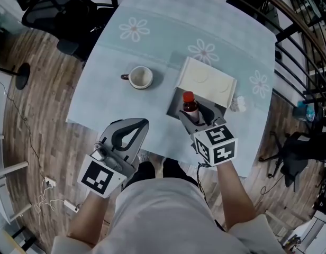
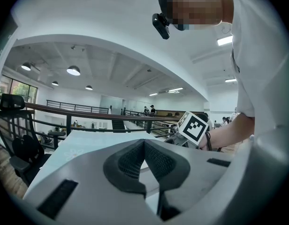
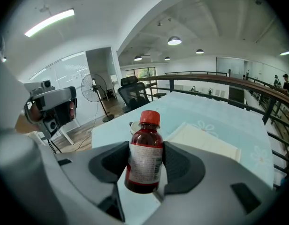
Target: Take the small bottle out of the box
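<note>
A small dark-red bottle point(image 1: 190, 109) with a red cap stands upright between the jaws of my right gripper point(image 1: 195, 119), which is shut on it. It is held at the near edge of the open white box point(image 1: 205, 83). In the right gripper view the bottle point(image 3: 144, 156) fills the gap of the right gripper point(image 3: 145, 165), its label facing the camera, with the box's lid point(image 3: 208, 142) behind it. My left gripper point(image 1: 141, 125) hovers at the table's near edge, left of the box, jaws shut and holding nothing. In its own view the left gripper point(image 2: 144, 144) shows its pads meeting.
A white mug point(image 1: 141, 77) stands on the light blue flowered tablecloth point(image 1: 152, 15), left of the box. A crumpled white scrap point(image 1: 238, 103) lies to the right of the box. Office chairs and a railing surround the table. The right gripper's marker cube point(image 2: 195, 127) shows in the left gripper view.
</note>
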{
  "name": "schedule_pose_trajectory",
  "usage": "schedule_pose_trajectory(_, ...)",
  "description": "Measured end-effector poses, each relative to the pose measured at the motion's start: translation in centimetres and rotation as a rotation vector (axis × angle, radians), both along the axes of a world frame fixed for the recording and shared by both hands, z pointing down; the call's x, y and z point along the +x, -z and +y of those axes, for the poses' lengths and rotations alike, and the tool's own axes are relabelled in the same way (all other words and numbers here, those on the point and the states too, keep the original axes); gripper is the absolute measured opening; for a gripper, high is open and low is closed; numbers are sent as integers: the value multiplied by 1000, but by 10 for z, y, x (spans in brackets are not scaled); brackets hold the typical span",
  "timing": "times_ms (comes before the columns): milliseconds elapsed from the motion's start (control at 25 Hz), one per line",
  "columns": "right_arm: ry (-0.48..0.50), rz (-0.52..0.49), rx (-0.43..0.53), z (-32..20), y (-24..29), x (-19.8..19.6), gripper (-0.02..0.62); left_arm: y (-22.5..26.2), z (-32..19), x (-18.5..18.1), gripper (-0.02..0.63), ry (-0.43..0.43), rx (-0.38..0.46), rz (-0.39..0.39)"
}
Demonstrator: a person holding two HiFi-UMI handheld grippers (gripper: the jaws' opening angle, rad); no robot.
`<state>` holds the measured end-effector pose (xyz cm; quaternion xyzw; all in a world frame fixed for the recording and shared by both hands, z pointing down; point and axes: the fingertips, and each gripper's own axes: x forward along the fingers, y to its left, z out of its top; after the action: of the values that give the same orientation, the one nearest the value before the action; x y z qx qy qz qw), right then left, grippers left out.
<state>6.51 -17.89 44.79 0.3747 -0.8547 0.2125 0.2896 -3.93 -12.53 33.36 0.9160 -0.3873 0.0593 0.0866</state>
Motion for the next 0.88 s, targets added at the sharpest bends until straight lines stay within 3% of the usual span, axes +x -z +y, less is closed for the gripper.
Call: schedule_pose_trajectory(880,-43,-75,132,42,61,-2,239,41,22,1,6,-53,78,-17)
